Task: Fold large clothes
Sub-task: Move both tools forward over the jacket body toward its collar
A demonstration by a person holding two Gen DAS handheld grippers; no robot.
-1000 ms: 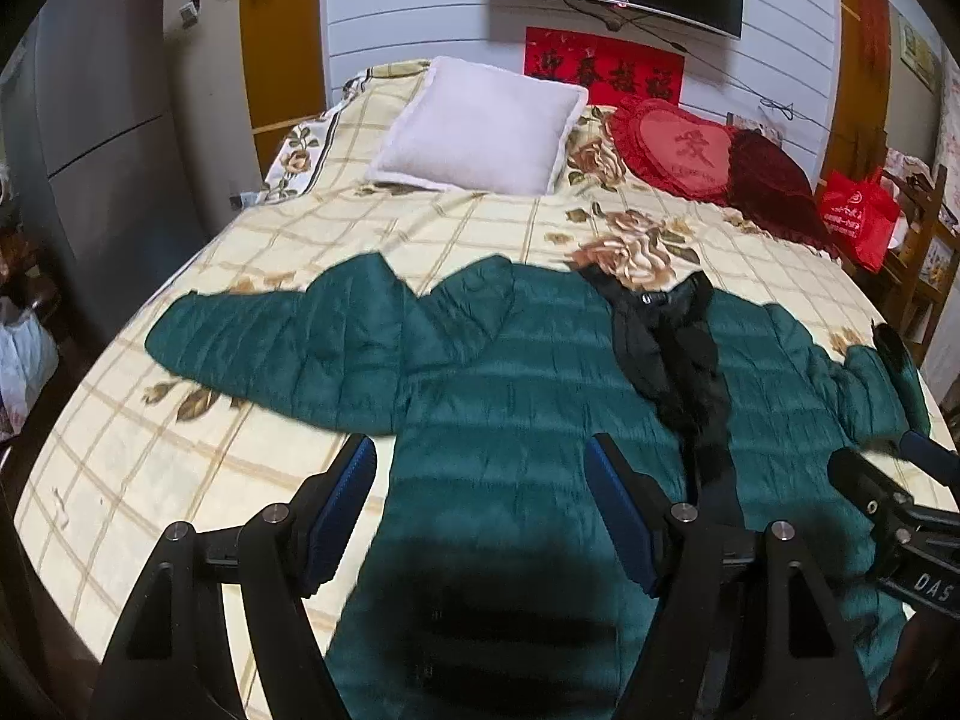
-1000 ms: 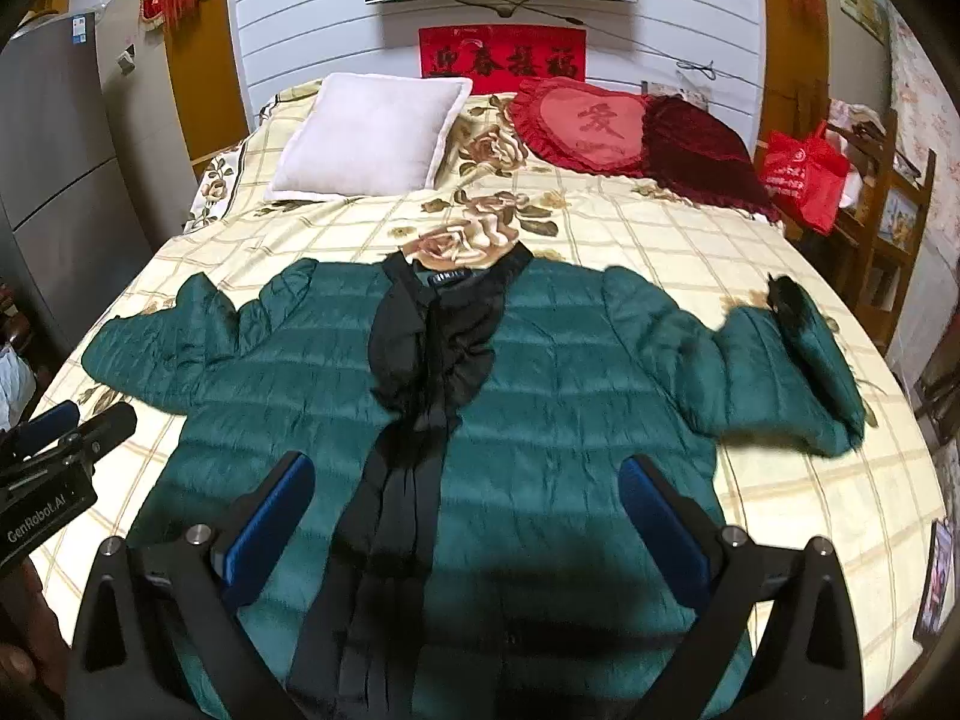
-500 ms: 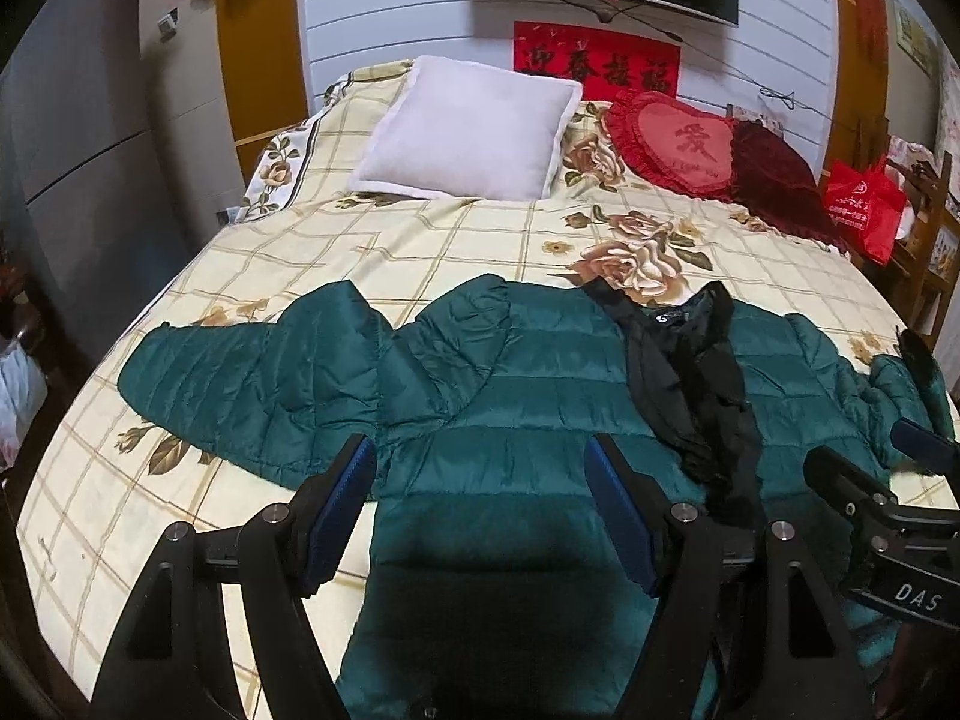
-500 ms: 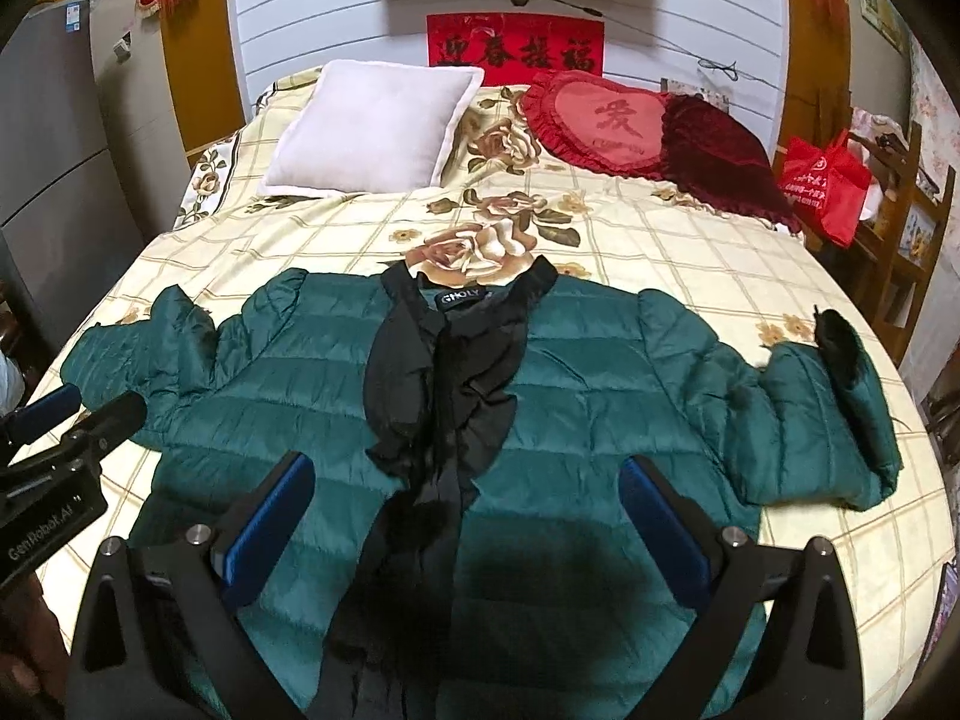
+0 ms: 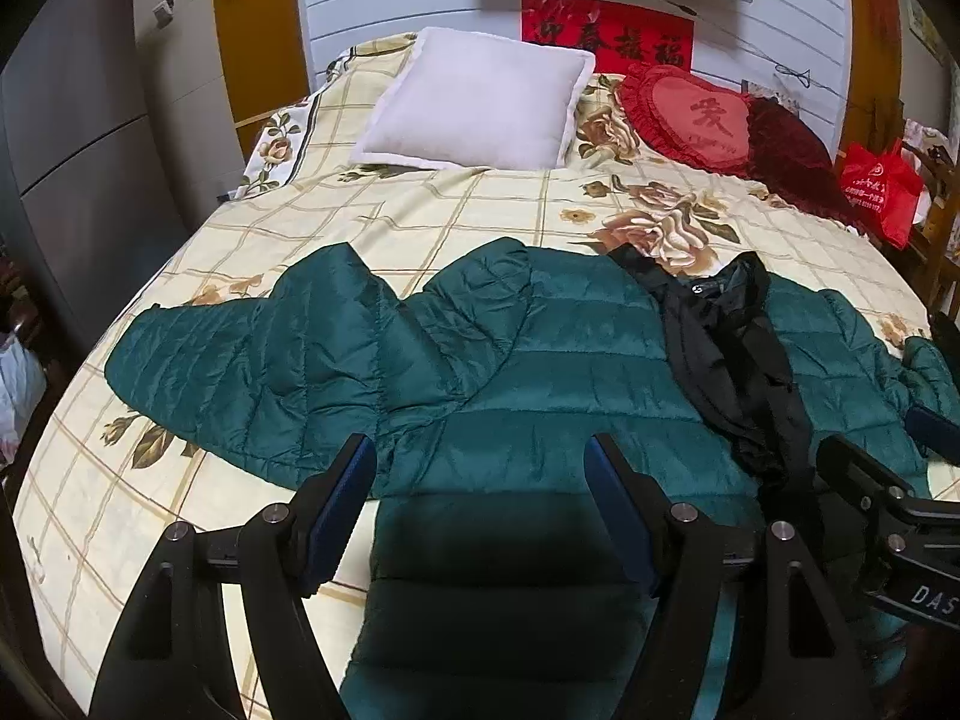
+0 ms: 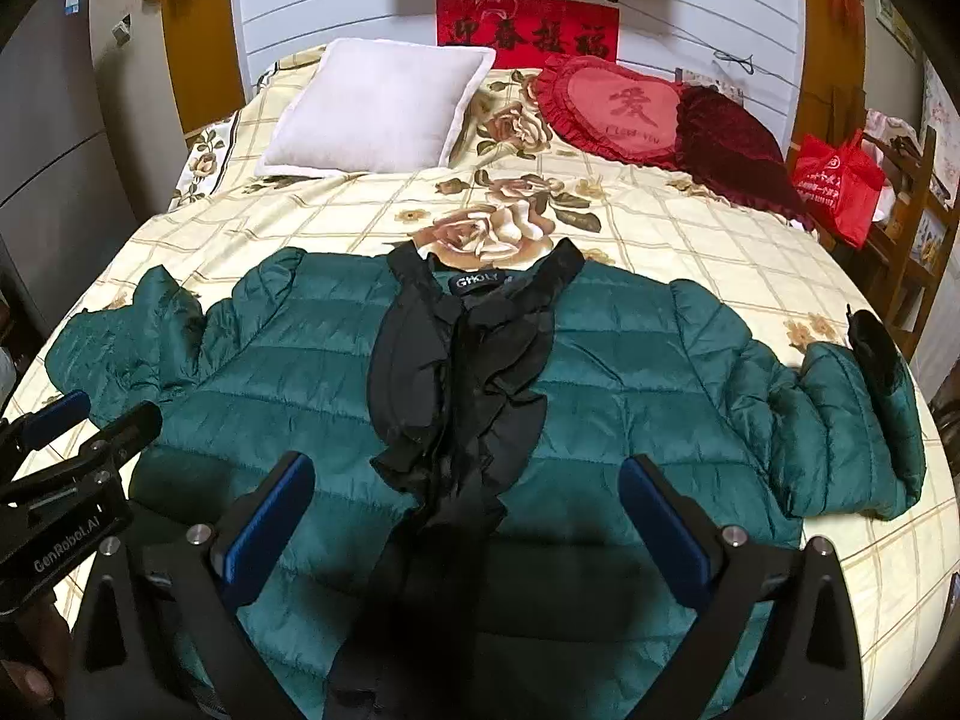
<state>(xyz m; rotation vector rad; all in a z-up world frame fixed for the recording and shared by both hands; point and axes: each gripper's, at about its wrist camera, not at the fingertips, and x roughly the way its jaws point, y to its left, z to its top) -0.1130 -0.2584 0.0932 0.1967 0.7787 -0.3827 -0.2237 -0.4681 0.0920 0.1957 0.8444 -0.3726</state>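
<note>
1. The left gripper (image 5: 480,480) is held over the quilted green puffer jacket (image 5: 540,372), jaws apart, nothing gripped.
2. The jacket is spread flat on the floral checked bed (image 6: 660,228), sleeves out, apparently ready for folding.
3. The right gripper (image 6: 468,504) is poised likewise, jaws apart, above the black front trim (image 6: 468,372).

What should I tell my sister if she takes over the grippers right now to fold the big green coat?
Left gripper: open, empty, above the coat's lower left part.
Right gripper: open, empty, above the lower front.
Green quilted puffer jacket: flat on the yellow floral bedsheet, front up, both sleeves spread out, black ruffled collar down the middle.
Done: jacket is laid out.
Left: every fold. Probably start by bringing a sleeve in over the body.
</note>
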